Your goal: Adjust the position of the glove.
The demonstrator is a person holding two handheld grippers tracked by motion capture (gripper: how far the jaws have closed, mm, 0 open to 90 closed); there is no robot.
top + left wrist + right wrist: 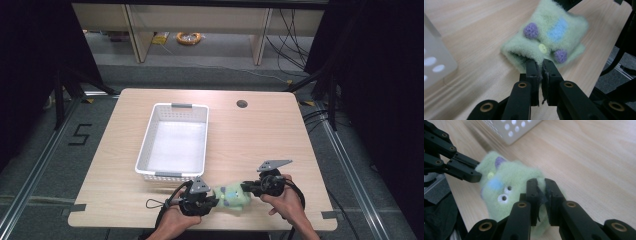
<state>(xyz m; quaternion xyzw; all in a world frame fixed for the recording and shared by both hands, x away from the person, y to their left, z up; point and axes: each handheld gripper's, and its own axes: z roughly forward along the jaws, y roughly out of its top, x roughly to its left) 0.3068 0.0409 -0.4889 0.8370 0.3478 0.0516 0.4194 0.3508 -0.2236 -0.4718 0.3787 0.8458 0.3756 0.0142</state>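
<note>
A pale green felt pouch [231, 197] with purple pom-poms, a blue patch, a yellow button and googly eyes is held between both grippers near the table's front edge. My left gripper [539, 65] is shut on the open edge of the pouch [549, 37]. From the opposite end, my right gripper [540, 185] is shut on the pouch [506, 187]. The left gripper's jaws [464, 170] show at the left in the right gripper view. In the high view the left gripper [212, 199] and right gripper [247, 187] flank the pouch.
A white perforated plastic basket [150, 135] stands empty on the wooden table [260, 135], just behind the left hand. A round cable hole [242, 104] is at the back right. Dark curtains and floor rails surround the table.
</note>
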